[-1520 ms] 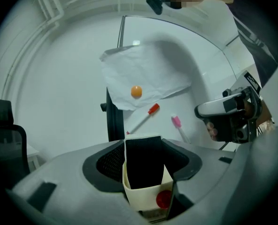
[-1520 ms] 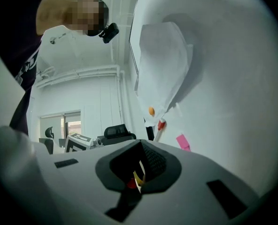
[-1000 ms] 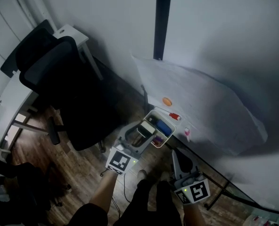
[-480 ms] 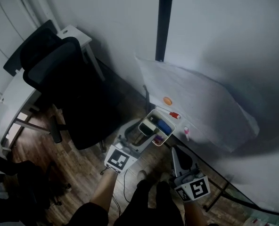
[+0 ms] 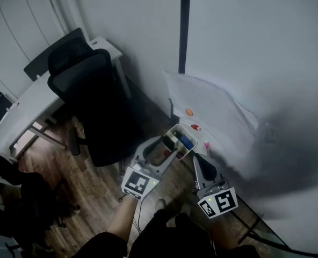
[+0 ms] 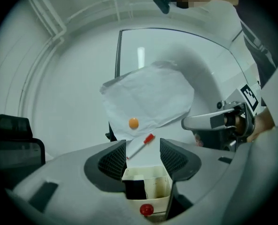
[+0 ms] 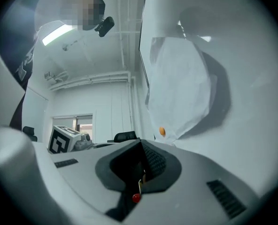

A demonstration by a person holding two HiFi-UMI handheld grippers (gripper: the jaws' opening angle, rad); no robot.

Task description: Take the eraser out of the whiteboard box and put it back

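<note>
The left hand-held gripper (image 6: 143,143) has its jaws spread wide and has just been closing them a little. The white open-topped box (image 6: 158,187) stands between them with its side walls meeting the pads, so I read this as a clasp on the box. In the left part of the box sits a dark rectangular block (image 6: 135,189), which I take for the eraser; neither tool touches it. The right hand-held gripper (image 7: 141,146) has its jaws pressed together, with nothing I can make out between them. In the head view it hangs near the box, below it and apart from it. Judged from this, the eraser is not out. Either the taking-out has not begun or the return is already made, and the pictures do not settle which. If it has not begun, the whole lift and return is left to do.
</note>
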